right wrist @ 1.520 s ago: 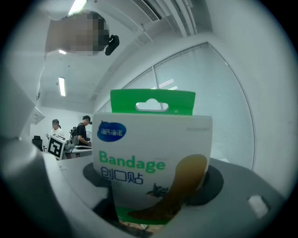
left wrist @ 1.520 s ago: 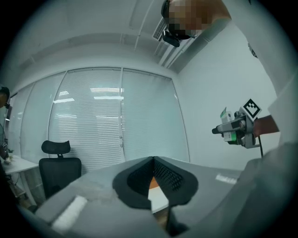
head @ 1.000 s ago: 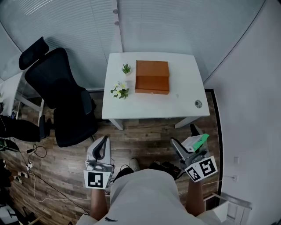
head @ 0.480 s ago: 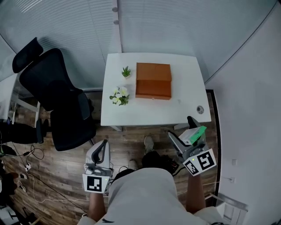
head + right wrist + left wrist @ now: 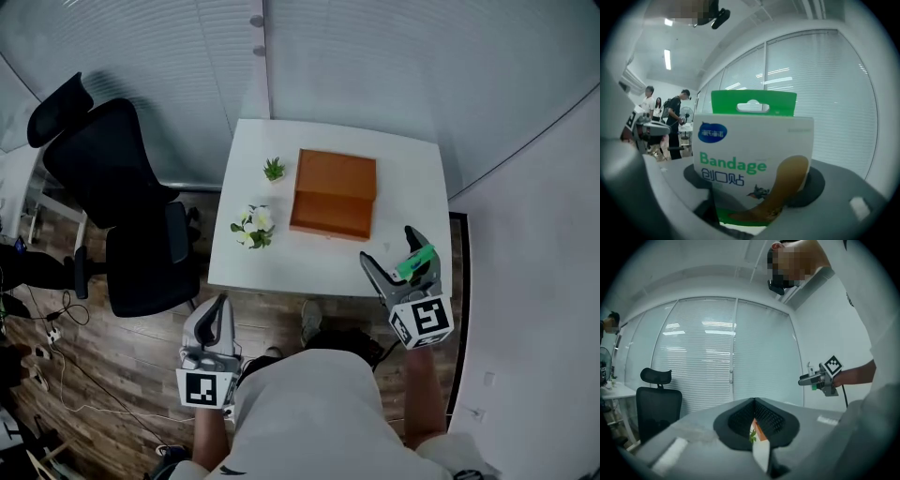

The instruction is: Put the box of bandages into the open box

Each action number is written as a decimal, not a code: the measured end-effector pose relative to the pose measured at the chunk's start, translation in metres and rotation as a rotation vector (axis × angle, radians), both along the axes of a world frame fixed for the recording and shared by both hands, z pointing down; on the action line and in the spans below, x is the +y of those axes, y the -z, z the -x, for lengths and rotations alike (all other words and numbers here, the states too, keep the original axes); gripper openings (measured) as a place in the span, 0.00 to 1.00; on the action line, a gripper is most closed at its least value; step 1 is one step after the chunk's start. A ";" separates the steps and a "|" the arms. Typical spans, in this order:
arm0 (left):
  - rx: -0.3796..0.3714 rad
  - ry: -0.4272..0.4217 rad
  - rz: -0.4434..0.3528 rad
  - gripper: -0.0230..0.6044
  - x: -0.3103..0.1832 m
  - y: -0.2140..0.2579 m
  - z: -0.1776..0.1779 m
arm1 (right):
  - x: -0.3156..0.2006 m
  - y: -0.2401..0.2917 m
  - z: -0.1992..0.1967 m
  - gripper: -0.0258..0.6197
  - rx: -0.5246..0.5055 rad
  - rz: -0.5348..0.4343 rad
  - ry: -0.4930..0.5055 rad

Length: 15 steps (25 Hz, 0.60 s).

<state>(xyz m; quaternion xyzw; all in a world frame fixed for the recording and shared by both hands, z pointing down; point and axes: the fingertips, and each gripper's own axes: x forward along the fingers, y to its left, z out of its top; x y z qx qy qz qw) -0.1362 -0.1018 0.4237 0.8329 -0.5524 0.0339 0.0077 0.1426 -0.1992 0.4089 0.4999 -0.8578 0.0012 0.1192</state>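
Observation:
The brown wooden box (image 5: 334, 194) stands on the white table (image 5: 412, 178), its top facing up. My right gripper (image 5: 394, 258) hovers over the table's near right edge, shut on the box of bandages (image 5: 415, 263). In the right gripper view the white and green box of bandages (image 5: 750, 159) stands upright between the jaws and fills the middle. My left gripper (image 5: 217, 314) hangs low at the left, short of the table, with its jaws together and nothing in them. The left gripper view shows the left gripper (image 5: 753, 420) with its pads meeting, and the right gripper (image 5: 820, 379) off to the right.
A small green plant (image 5: 274, 170) and a bunch of white flowers (image 5: 251, 225) sit on the table's left part. A black office chair (image 5: 122, 216) stands left of the table. Window blinds run behind it, a wall on the right.
The person has stepped up to the table. My right gripper has moved forward and up with the box of bandages, over the table's near right edge. The left gripper stays low.

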 end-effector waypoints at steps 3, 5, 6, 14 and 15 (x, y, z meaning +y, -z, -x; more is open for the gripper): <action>-0.004 0.032 0.011 0.05 -0.010 -0.003 -0.002 | -0.039 -0.025 -0.001 0.66 0.236 -0.027 0.005; -0.003 0.047 0.013 0.05 -0.015 -0.003 -0.003 | -0.063 -0.045 0.003 0.67 0.461 -0.064 0.027; -0.004 0.057 0.016 0.05 -0.017 -0.004 -0.002 | -0.074 -0.056 0.007 0.66 0.562 -0.083 0.049; -0.014 0.134 0.031 0.05 -0.023 -0.007 0.008 | -0.132 -0.157 0.044 0.66 1.098 -0.133 0.284; -0.017 0.141 0.034 0.05 -0.023 -0.008 0.009 | -0.136 -0.165 0.047 0.66 1.122 -0.123 0.300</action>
